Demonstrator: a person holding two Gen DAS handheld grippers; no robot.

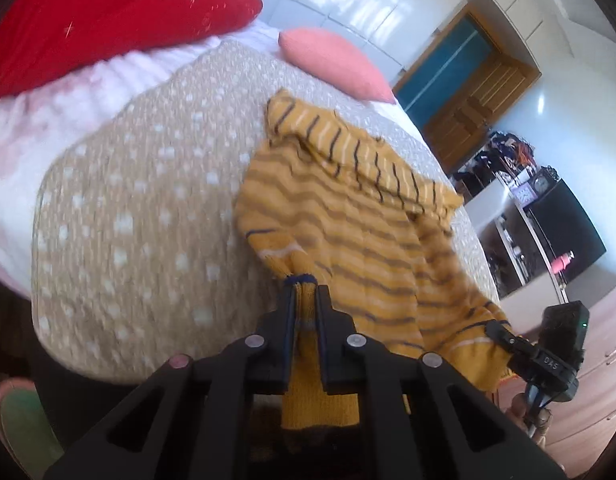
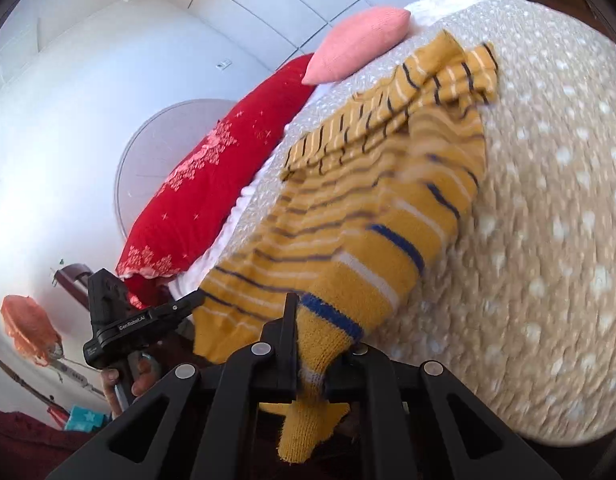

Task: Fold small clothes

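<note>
2 grippers, left gripper (image 1: pixel 304 286) & right gripper (image 2: pixel 325 312), pinch 1 striped sweater (image 1: pixel 347 220).

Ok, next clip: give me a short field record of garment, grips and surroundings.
garment: yellow striped knit sweater, partly folded
surface: beige dotted bedspread
left gripper: shut on the sweater's near edge
right gripper: shut on the sweater's near edge
nearby: pink cushion, red pillow
image quality: motion blur

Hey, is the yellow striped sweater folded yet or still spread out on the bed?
Mostly spread. The yellow striped sweater lies open across the bed, only its far end doubled over; left gripper and right gripper each pinch a near corner.
</note>
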